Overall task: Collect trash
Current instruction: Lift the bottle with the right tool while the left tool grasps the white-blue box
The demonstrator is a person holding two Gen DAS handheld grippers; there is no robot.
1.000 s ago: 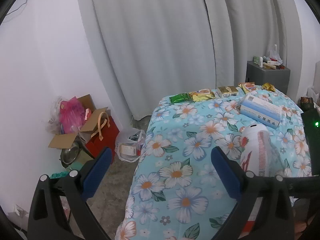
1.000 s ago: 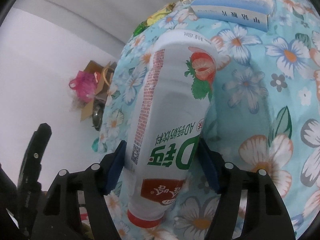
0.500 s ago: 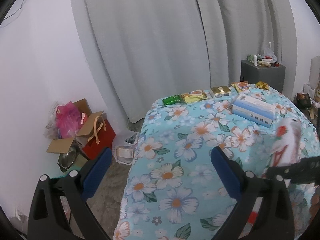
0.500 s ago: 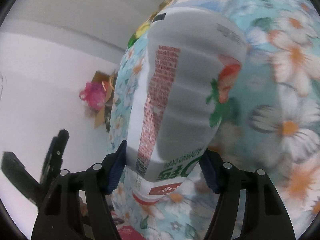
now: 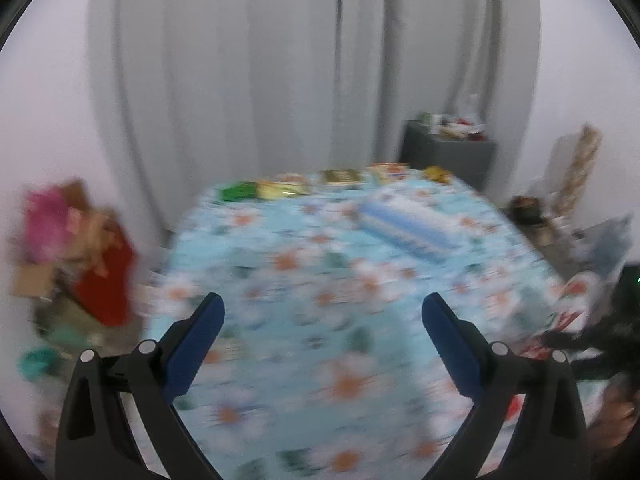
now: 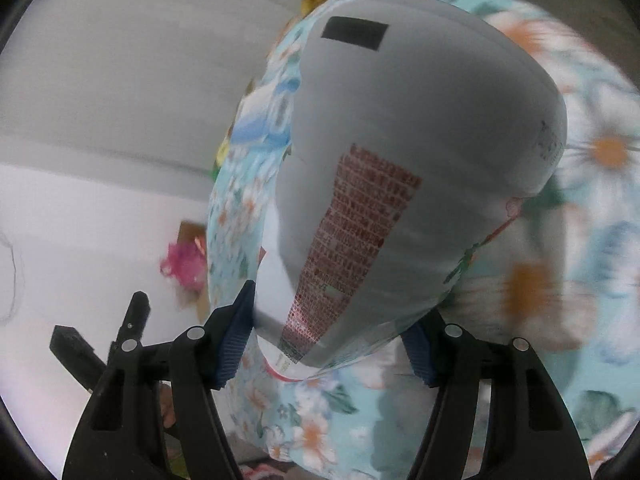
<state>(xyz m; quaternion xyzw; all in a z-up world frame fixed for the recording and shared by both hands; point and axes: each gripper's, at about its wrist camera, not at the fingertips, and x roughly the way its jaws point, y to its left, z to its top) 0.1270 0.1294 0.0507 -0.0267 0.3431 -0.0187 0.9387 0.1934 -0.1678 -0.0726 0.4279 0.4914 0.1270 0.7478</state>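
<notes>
Left wrist view: left gripper [image 5: 320, 320] spread wide and empty over the floral tablecloth [image 5: 304, 280]. Right wrist view: right gripper [image 6: 332, 336] clenched on the white bottle [image 6: 400, 184], lifted above the cloth; likely light, smooth and squashy, so that low grip looks sensible.

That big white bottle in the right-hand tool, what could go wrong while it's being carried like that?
1. The white bottle is pinched near its cap end by the right tool, with most of its body sticking out past the pads; it might swing or slip free.
2. It hangs over the flowered table, so a drop could roll it off.
3. The left tool is open and empty, too far to catch it.
</notes>
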